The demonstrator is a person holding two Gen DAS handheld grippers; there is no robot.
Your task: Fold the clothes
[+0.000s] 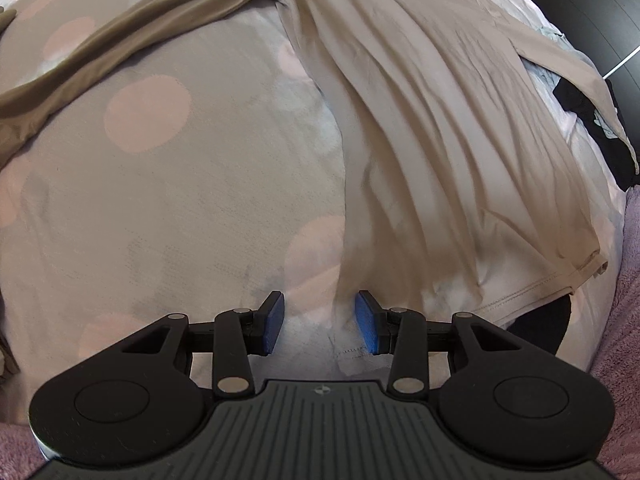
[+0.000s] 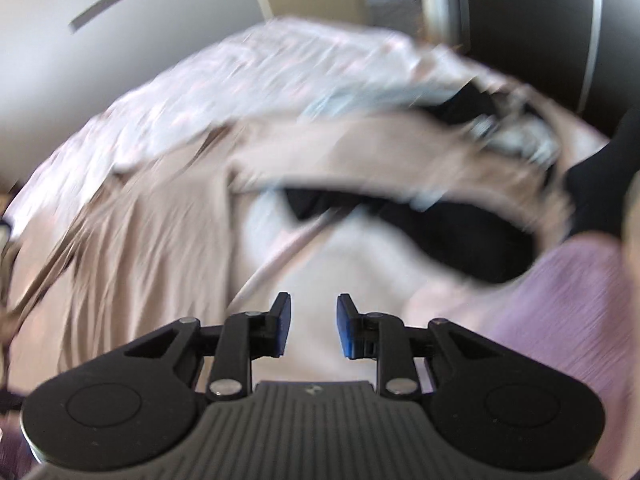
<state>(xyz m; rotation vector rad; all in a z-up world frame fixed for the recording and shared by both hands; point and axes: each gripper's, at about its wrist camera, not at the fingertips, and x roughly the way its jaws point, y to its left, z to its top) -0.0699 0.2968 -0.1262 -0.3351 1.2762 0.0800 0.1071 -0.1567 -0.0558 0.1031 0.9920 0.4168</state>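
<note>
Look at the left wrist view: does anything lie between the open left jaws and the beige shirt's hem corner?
Nothing visible does. The left gripper hangs open over the beige shirt, its hem corner directly below on the dotted bedcover.

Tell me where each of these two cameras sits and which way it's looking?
Left wrist: rides on the left gripper, looking steeply down at the beige shirt on a dotted bedspread; only its own open fingers show.
Right wrist: rides on the right gripper, looking down across the bed, blurred; only its own open fingers show.
Shared: the shirt and bedspread.
</note>
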